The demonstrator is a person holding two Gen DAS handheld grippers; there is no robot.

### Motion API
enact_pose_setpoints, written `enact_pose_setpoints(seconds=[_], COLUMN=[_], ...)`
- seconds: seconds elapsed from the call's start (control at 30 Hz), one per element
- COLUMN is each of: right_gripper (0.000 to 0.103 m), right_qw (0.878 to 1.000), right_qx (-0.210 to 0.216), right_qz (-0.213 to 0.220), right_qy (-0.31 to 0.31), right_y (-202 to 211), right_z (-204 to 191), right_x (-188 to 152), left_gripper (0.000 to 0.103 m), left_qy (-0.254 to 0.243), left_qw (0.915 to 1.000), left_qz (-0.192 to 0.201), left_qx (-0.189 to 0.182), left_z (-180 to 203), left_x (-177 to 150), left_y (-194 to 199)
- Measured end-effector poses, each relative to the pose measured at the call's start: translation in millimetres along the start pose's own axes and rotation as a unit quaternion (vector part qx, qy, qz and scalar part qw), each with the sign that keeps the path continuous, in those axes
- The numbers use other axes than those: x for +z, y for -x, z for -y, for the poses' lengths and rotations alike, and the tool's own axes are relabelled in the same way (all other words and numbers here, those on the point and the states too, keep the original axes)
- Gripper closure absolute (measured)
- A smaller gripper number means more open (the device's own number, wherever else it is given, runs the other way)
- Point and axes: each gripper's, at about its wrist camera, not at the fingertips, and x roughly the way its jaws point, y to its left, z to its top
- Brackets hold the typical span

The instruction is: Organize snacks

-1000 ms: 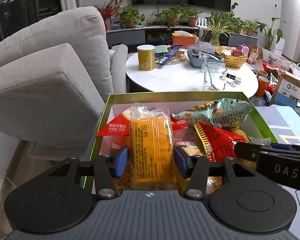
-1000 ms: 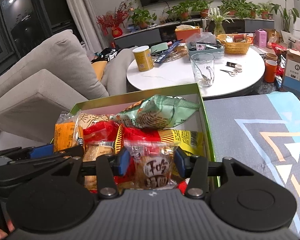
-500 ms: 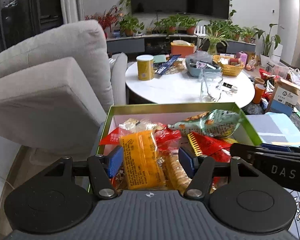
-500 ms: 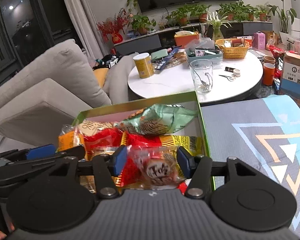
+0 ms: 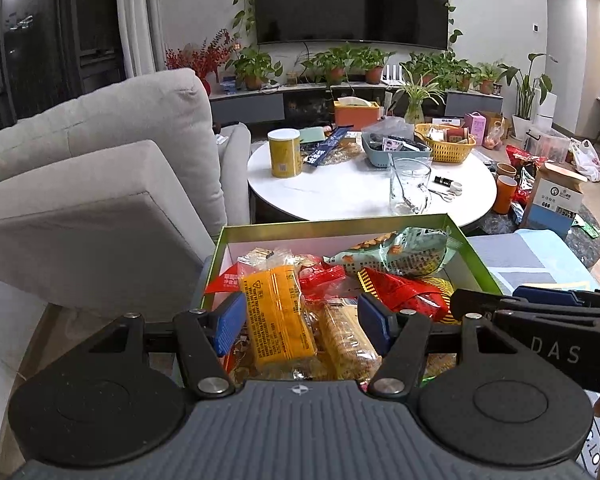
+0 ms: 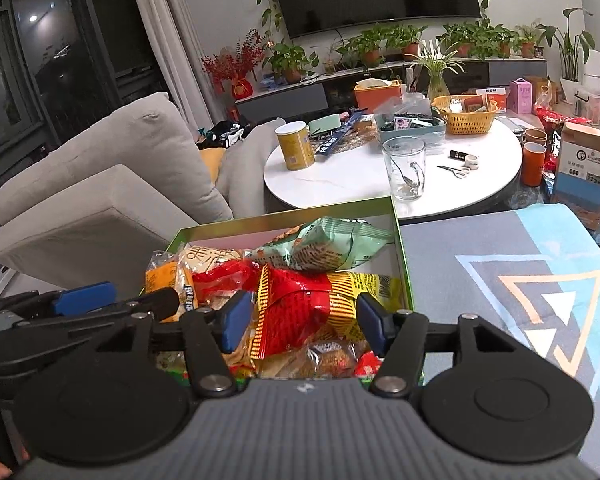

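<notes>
Both tools hang over the green box [image 5: 476, 256], and it's packed with snacks. Left tool [image 5: 302, 318] is spread wide, gripping nothing, the orange packet [image 5: 276, 316] lying in the box beneath. Right tool [image 6: 300, 316] is spread too, above the red-and-yellow bag [image 6: 300, 300]. The green pouch [image 6: 332, 244] sits at the far end.

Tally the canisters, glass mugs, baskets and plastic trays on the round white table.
Yellow canister: 1
Glass mug: 1
Yellow basket: 1
Blue-grey tray: 1
Total: 4
</notes>
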Motion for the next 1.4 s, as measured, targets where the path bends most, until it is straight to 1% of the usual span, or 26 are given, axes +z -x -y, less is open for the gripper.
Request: enact_pose_setpoints(seconds=[0.17,0.23,0.3,0.4,0.7,0.83,0.87,0.97,1.13,1.17,1.4], right_gripper=[0.027,0.027,0.027,0.027,0.027,0.027,0.027,0.027,0.027,0.026,0.026], right_qw=[1.0,1.0,1.0,1.0,0.999,0.999,0.999,0.999,0.999,0.999,0.999], right_qx=[0.0,0.0,-0.003,-0.003,0.0,0.002,0.001,0.001,-0.001,-0.003,-0.004], right_qz=[0.006,0.009,0.014,0.022,0.037,0.035,0.036,0.038,0.042,0.043,0.048], right_qy=[0.001,0.001,0.001,-0.003,0.001,0.0,0.0,0.001,0.002,0.003,0.0], right_y=[13,19,25,34,59,64,65,69,76,78,86], right_z=[-2,-3,-3,-4,-9,-9,-9,-8,-7,-7,-3], right_x=[-3,-4,-6,-8,-17,-22,-24,-27,-35,-38,-53], left_gripper=[0.044,0.042,0.036,0.031,0.028,0.027,0.027,0.02,0.017,0.015,0.014], left_qy=[0.004,0.007,0.011,0.016,0.007,0.013,0.015,0.021,0.024,0.023,0.024], left_qw=[0.9999,0.9999,0.9997,0.9995,0.9991,0.9991,0.9991,0.9988,0.9986,0.9986,0.9986], left_qz=[0.01,0.015,0.021,0.025,0.035,0.034,0.033,0.034,0.038,0.037,0.037], left_qx=[0.002,0.003,0.007,0.008,0.023,0.023,0.023,0.028,0.026,0.028,0.029], left_z=[-1,-2,-3,-5,-4,-4,-5,-5,-5,-5,-2], left_x=[-2,-3,-4,-8,-20,-28,-30,-34,-42,-44,-64], left_y=[16,23,28,38,64,75,77,81,90,91,104])
